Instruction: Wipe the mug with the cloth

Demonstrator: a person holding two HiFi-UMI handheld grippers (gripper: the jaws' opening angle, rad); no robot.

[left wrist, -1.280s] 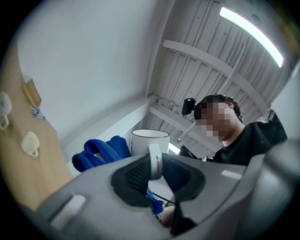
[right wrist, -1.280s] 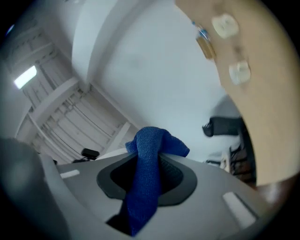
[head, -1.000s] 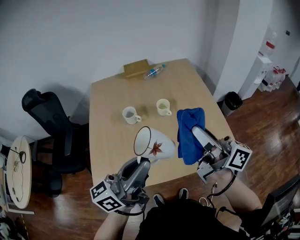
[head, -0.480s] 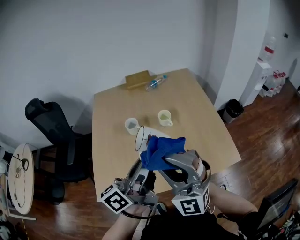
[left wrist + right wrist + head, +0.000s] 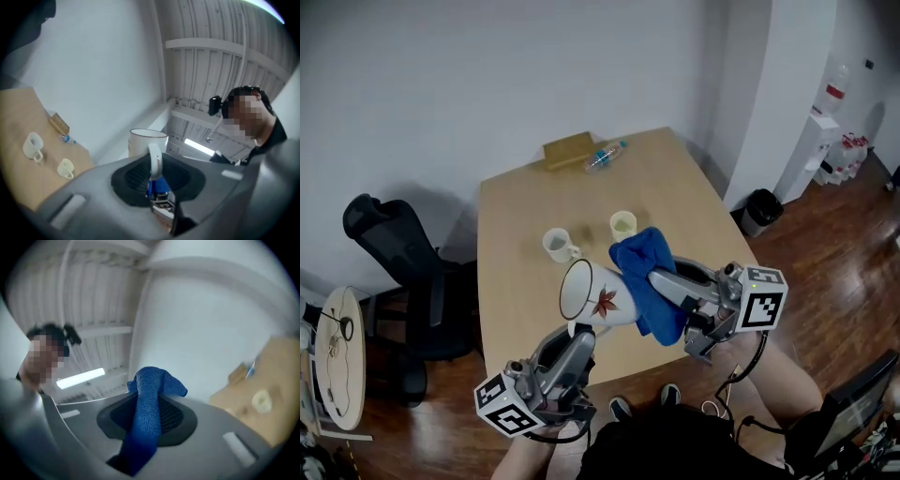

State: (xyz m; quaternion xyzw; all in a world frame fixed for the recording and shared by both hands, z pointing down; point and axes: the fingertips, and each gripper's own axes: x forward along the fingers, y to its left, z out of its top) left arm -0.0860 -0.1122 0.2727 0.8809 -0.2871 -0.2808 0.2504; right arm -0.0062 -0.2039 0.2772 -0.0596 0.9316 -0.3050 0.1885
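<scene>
A white mug (image 5: 598,294) with a red leaf print hangs above the table, tilted with its mouth to the left. My left gripper (image 5: 578,331) is shut on its handle (image 5: 153,160), and the mug's rim (image 5: 147,135) rises just past the jaws. A blue cloth (image 5: 645,277) is pinched in my right gripper (image 5: 661,281) and lies against the mug's right side. In the right gripper view the cloth (image 5: 147,416) fills the gap between the jaws and droops over them.
Two small pale cups (image 5: 557,246) (image 5: 623,224) stand on the wooden table (image 5: 516,281). A wooden box (image 5: 568,150) and a plastic bottle (image 5: 607,156) lie at its far edge. A black office chair (image 5: 398,272) stands left of the table, a bin (image 5: 758,207) to the right.
My right gripper swung the cloth in from the table's right side, across in front of the mug, and now holds it on the mug's right flank. The left gripper kept the mug raised.
</scene>
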